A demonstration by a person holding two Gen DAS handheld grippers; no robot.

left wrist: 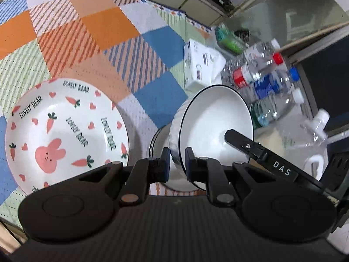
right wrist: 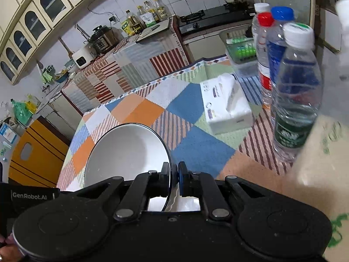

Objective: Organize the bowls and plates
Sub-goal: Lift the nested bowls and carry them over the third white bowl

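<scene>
A white bowl with a dark rim (left wrist: 214,118) is held tilted above the checked tablecloth (left wrist: 104,32). My left gripper (left wrist: 177,163) is shut on its rim. The right gripper's finger (left wrist: 244,144) reaches over the same bowl's far rim. In the right wrist view my right gripper (right wrist: 174,179) is shut on the rim of the white bowl (right wrist: 128,152). Another dark-rimmed dish (left wrist: 157,140) lies under the bowl, mostly hidden. A white plate with a pink rabbit and carrots (left wrist: 65,131) lies on the cloth to the left.
A tissue box (left wrist: 201,63) (right wrist: 226,104) lies on the cloth behind the bowl. Several water bottles (left wrist: 261,74) (right wrist: 294,96) stand at the right. A clear box of green items (right wrist: 242,54) sits beyond them. A beige bag (right wrist: 320,163) stands at the far right.
</scene>
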